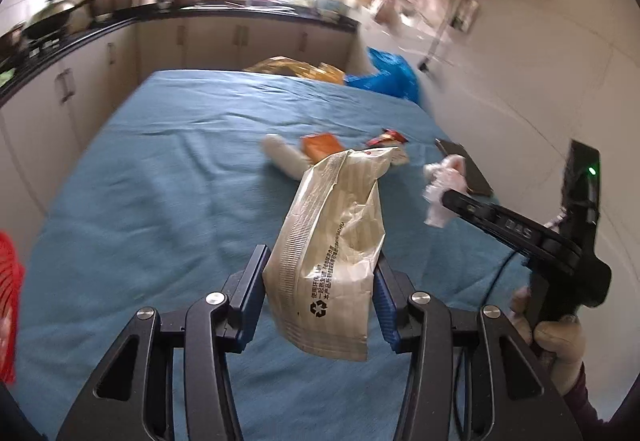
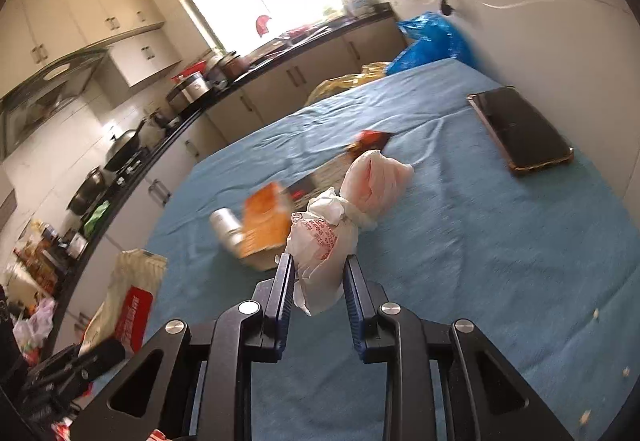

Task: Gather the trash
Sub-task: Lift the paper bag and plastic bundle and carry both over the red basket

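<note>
Crinkly beige wrapper [image 1: 332, 261] pinched in my left tongs [image 1: 320, 293], knotted white bag [image 2: 332, 241] squeezed in my right tongs [image 2: 318, 281], both lifted off the tabletop [image 1: 160, 169]. I'd grip firmly and carry both slowly.

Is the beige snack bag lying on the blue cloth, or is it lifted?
Lifted. The left gripper pinches the beige snack bag between its pads, and the bag hangs clear above the blue cloth.
</note>
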